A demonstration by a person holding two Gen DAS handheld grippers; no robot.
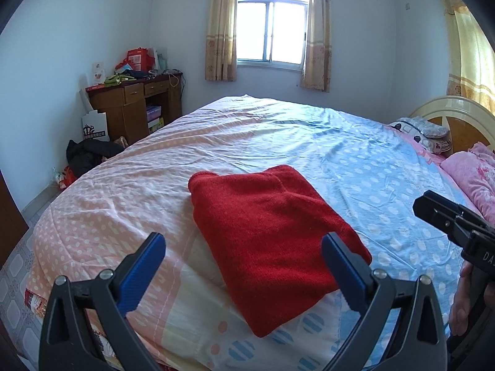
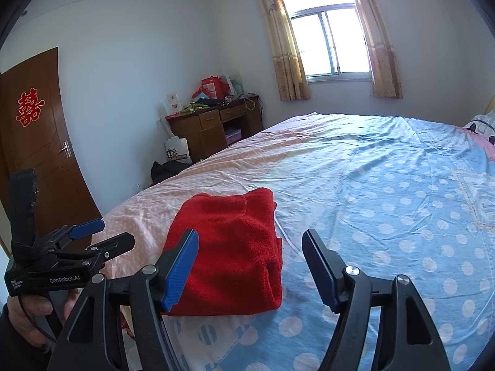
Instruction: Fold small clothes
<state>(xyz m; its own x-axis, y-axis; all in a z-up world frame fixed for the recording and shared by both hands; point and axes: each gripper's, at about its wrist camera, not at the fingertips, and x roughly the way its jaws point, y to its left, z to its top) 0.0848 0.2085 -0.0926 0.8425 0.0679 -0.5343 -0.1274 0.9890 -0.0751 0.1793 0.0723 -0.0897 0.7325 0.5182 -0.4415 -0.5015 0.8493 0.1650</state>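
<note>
Red knit garment [image 1: 272, 244], looks like a small sweater, lies folded into a compact rectangle on the bed's polka-dot quilt [image 1: 355, 167], near the front edge. Fold looks finished or nearly so, judging by the squared shape and tucked edges; one thicker rolled edge shows at its 10 o'clock corner in the left wrist view.

Left gripper [image 1: 244, 266]: blue-padded fingers wide apart, nothing between the pads, hovering just short of the garment's near edge. The garment sits at 12 o'clock from it, the right finger overlapping the cloth's corner in view only; contact can't be confirmed. Right gripper [image 2: 250, 269]: fingers also spread, empty, garment at its 11 o'clock, with the left pad in front of the cloth's near left corner. Both point slightly down at the bed. Probably both hands have let go and are hanging back to check the fold, or lining up for one more fold or a pat-down.

Each view catches the other gripper at frame edge with the person's hand on its handle: right one at 3 o'clock in the left view, left one at 9 o'clock in the right view.

Around: wooden desk [image 2: 216, 126] with clutter at far left, white paper bag [image 2: 176, 150] and dark clothes heap [image 1: 89, 153] on the floor beside it, curtained window [image 1: 272, 27] straight ahead, door [image 2: 40, 142] with red paper cut, pink bedding [image 1: 470, 173] and pillow [image 1: 423, 130] by the headboard at 2 o'clock. Nothing blocks the garment; the quilt around it is bare but wrinkled.
</note>
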